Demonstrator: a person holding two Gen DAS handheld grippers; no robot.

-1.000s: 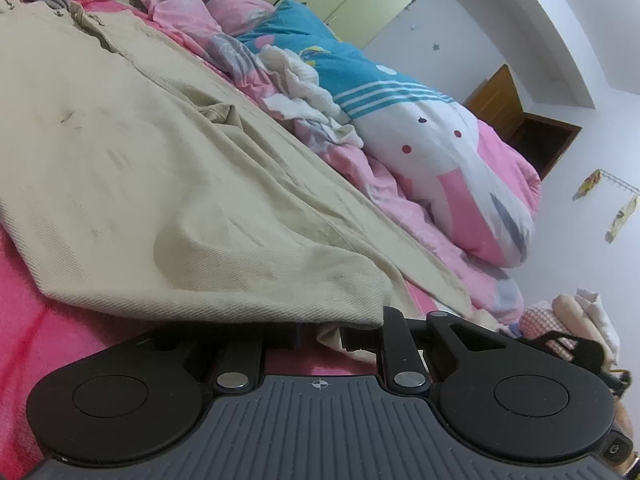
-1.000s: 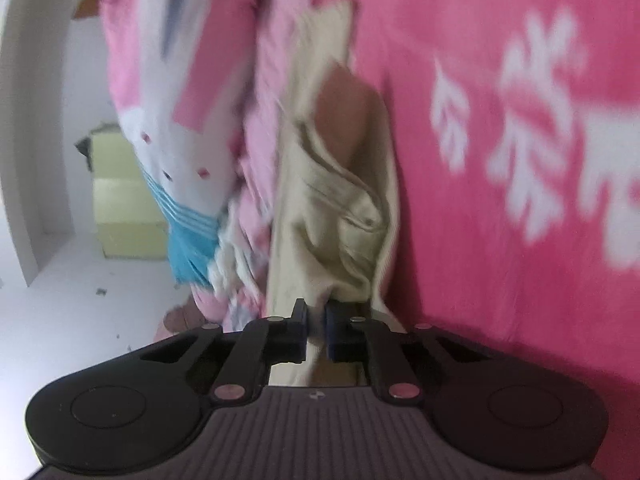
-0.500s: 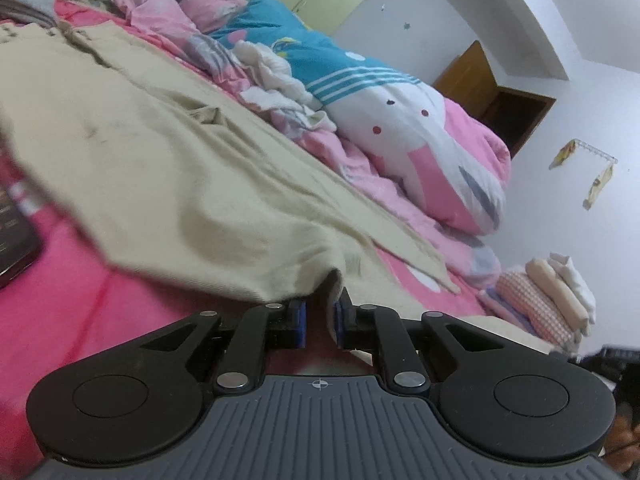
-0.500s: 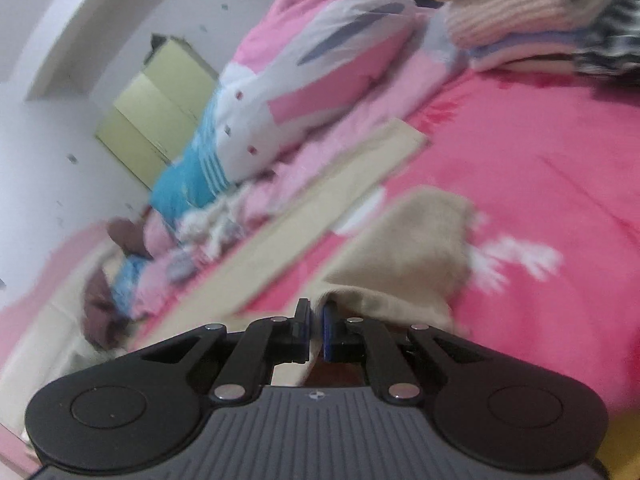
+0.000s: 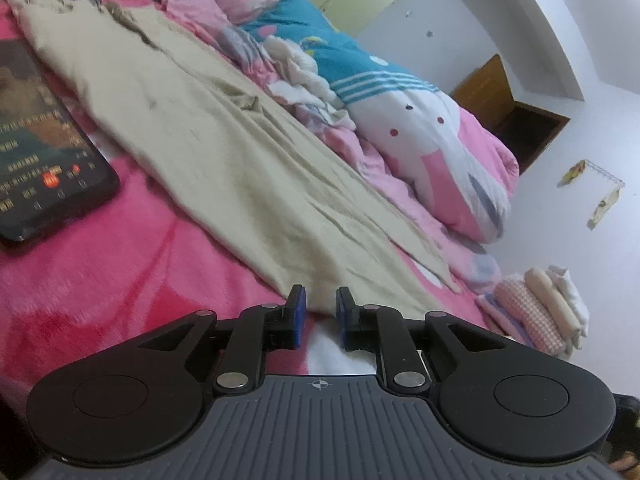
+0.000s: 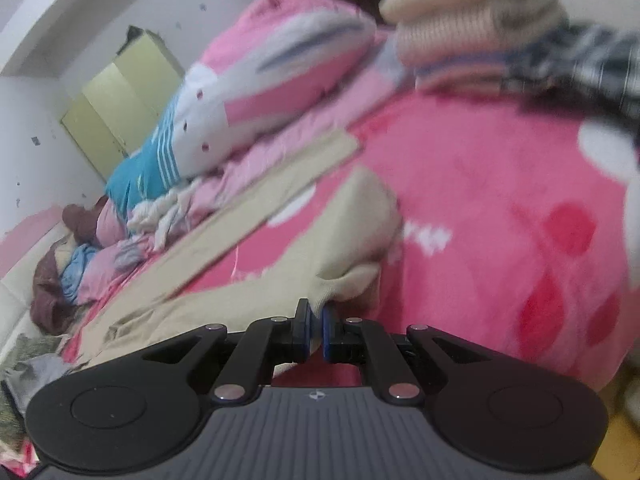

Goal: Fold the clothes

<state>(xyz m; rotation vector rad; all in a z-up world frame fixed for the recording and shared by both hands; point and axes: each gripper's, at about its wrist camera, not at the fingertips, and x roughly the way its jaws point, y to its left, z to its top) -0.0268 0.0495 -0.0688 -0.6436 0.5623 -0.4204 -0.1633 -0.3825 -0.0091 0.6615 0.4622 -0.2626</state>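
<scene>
Left tongs (image 5: 318,306) are parted w/ a clear gap, nothing between the blue pads (image 5: 299,312); the hem of the beige trousers (image 5: 224,148) lies just beyond the tips, at 12 o'clock. Right tongs (image 6: 315,322) are nearly closed, pinching a bunched fold of the same trousers (image 6: 348,236) btw the pads; fabric humps up from the grip toward 1 o'clock.

Trousers: pale khaki/beige, twill-looking, creased, a few faint dark marks. In left wrist view they run flat from 6 up to 11 o'clock across the pink blanket (image 5: 120,264), waistband end far off at upper left, one long edge running toward 4 o'clock. In right wrist view the second leg (image 6: 280,184) lies as a separate flat strip toward 1 o'clock, well apart from the gripped leg end, pink blanket showing btw them.

Edges/room: a tablet (image 5: 44,152) w/ lit screen sits on the blanket at 9 o'clock in left view, just beside the trousers' near edge. Rumpled pink-white-blue duvet (image 5: 420,140) borders the far edge, 12–3 o'clock. Folded clothes stack (image 5: 540,308) at 3–4 o'clock, apart from the trouser hem. In right view, open pink blanket (image 6: 500,220) spreads 1–4 o'clock; view is motion-blurred. Unfolded clothes heap (image 6: 68,276) at 9 o'clock.
</scene>
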